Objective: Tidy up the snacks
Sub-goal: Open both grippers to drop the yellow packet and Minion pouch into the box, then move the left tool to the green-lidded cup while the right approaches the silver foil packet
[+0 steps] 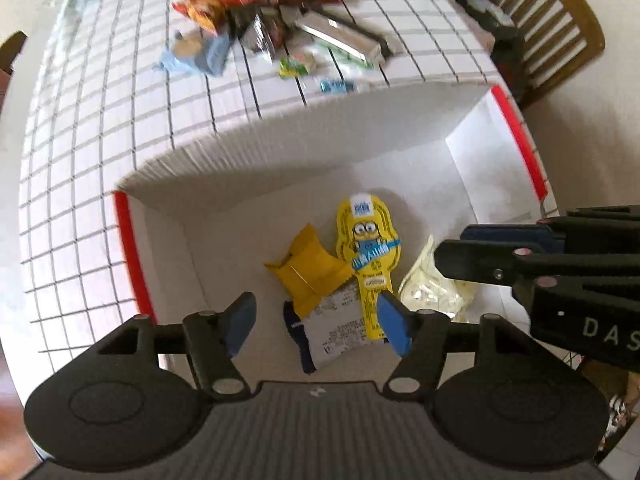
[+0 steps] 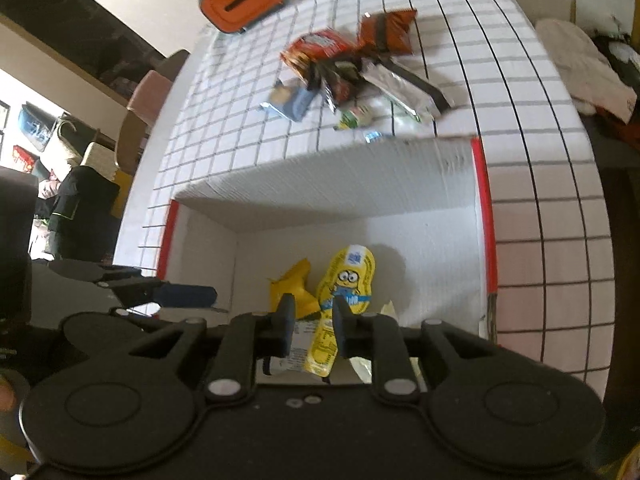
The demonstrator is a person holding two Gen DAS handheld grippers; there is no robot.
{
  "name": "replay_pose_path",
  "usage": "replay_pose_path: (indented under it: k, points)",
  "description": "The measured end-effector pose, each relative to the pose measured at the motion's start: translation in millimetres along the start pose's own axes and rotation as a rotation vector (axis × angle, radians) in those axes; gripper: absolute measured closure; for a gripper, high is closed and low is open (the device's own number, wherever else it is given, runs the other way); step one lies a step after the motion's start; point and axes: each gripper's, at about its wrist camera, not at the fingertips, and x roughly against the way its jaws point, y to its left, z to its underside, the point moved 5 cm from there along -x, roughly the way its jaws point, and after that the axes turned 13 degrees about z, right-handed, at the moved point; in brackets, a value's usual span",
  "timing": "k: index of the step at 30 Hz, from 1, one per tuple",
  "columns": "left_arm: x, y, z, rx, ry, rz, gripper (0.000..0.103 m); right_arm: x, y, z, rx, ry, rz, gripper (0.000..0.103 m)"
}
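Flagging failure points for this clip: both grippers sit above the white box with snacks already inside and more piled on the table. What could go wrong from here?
1. The left gripper and right gripper hang close together over the box; they could collide when moving off.
2. The snack pile overlaps heavily, so a grab may drag several packets.
3. The small blue packet lies right by the box's far wall, which could hinder gripping it.

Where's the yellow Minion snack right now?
The Minion snack lies flat on the bottom of the white box, near the middle in both wrist views, with a plain yellow packet touching its left and a pale bag to its right.
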Motion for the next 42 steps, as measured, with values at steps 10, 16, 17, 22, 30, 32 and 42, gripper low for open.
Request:
replay_pose_path:
  k: [10,16,17,22,30,32,42]
  points:
    - [47.2,7.7,-14.2,-0.009,-0.164,-0.05,0.03,28.6,8.6,-17.6,0.056,-0.085,-0.007,0.079]
    - [70.0,9.1,-23.6,-0.018,-0.249,-0.082,0.026,45.8,13.8,-30.6,0.087,-0.149,-0.015,0.062]
    - [73.8,9.3,-25.8,-0.024,-0.264,-0.099,0.026,48.1,14.0,-32.7,0.092,-0.159,-0.013,0.058]
    - [84.2,10.5,-39.3,-0.046,-0.312,-0.131,0.023,57.8,16.5,-43.9,0.127,-0.204,-0.008,0.039]
    - [94.3,12.6,-64.6,-0.067,-0.364,-0.156,0.022,69.7,12.1,-71.4,0.184,-0.263,0.011,0.02]
    - [96.4,14.3,-72.9,-0.067,-0.372,-0.156,0.021,71.4,8.7,-79.9,0.195,-0.272,0.014,0.017]
    - [85.1,19.2,-123.0,-0.065,-0.372,-0.134,0.02,53.1,-11.6,-131.9,0.283,-0.271,0.086,0.007]
